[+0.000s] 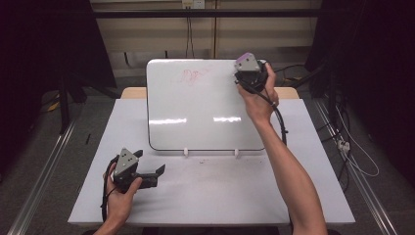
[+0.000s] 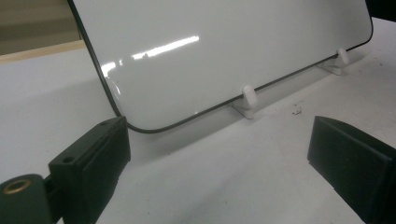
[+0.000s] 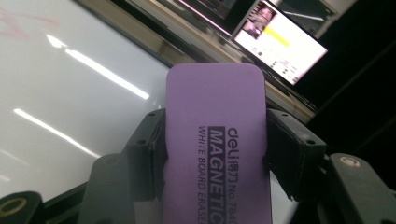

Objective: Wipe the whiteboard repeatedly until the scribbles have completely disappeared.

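The right tool pinches a purple rectangular whiteboard eraser across its short sides, both jaws pressed against it, so the eraser's long axis runs out along the tool. It is held up at the top right corner of the white, dark-rimmed whiteboard, which stands tilted on two small white clip feet toward the far edge of the pale grey surface. The faint red scribble sits near the board's top edge, to the left of the eraser, roughly level with it; whether the eraser touches the board yet is hard to tell. The coming wipe probably runs leftward along that top edge. The left tool, jaws spread and holding nothing, rests near the surface's near left corner, well apart from the scribble.
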The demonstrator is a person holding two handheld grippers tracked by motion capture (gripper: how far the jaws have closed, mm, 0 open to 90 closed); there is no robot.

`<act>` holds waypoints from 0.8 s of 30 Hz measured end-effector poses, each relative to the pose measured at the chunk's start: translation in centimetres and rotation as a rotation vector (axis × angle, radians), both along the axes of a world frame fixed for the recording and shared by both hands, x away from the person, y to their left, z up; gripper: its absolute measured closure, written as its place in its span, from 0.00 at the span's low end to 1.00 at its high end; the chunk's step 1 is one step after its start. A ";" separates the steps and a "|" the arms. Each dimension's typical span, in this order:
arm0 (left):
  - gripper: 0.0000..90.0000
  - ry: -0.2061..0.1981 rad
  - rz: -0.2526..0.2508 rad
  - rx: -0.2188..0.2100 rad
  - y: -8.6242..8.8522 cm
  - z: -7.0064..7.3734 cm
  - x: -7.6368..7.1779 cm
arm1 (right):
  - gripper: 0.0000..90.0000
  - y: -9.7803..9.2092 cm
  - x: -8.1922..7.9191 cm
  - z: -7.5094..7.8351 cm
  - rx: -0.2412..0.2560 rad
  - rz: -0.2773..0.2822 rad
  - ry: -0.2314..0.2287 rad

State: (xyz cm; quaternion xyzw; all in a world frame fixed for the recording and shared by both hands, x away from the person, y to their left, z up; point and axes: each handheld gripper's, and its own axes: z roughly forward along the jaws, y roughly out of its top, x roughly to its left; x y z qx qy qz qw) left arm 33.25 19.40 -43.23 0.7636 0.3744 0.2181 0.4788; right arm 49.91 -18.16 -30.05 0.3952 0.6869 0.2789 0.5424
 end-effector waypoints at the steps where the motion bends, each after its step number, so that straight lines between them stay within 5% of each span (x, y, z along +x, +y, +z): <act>1: 0.06 0.002 -0.001 0.003 0.0 0.0 0.0 | 0.47 -0.6 0.0 0.0 0.001 -0.012 0.003; 6: 0.06 0.002 -0.001 0.000 -0.1 0.0 0.0 | 0.47 -0.4 -0.4 -0.3 0.012 -0.011 -0.005; 19: 0.06 0.001 -0.005 0.000 0.1 0.0 0.0 | 0.47 9.3 0.8 -0.5 -0.038 0.144 -0.002; 24: 0.06 -0.002 -0.007 0.006 0.0 0.0 0.0 | 0.47 12.3 0.0 -1.8 -0.106 0.194 0.001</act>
